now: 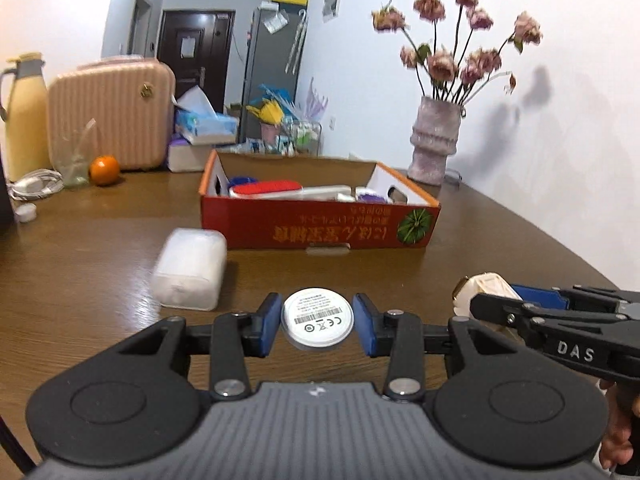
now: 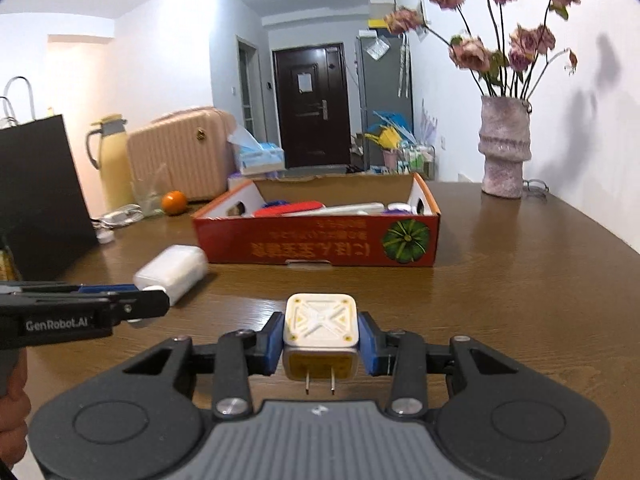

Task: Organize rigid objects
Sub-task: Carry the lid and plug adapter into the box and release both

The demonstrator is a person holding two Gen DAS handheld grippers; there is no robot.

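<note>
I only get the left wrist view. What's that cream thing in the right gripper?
Observer: A plug, clamped between both fingers of the right gripper.
Operator: Which way do its prongs face?
Observer: Two flat prongs point back toward the right camera.
Operator: Anything left of the thermos?
Observer: A black bag stands there.

Cardboard box (image 1: 320,220) sat mid-table (image 1: 500,240), items inside. Wrapped pack (image 1: 190,272) lay just left-front of it. Vase (image 1: 434,140) stood behind the box's right corner, by the wall. Suitcase (image 1: 112,112), flask (image 1: 26,116) and orange (image 1: 104,170) stood far left, behind.
</note>
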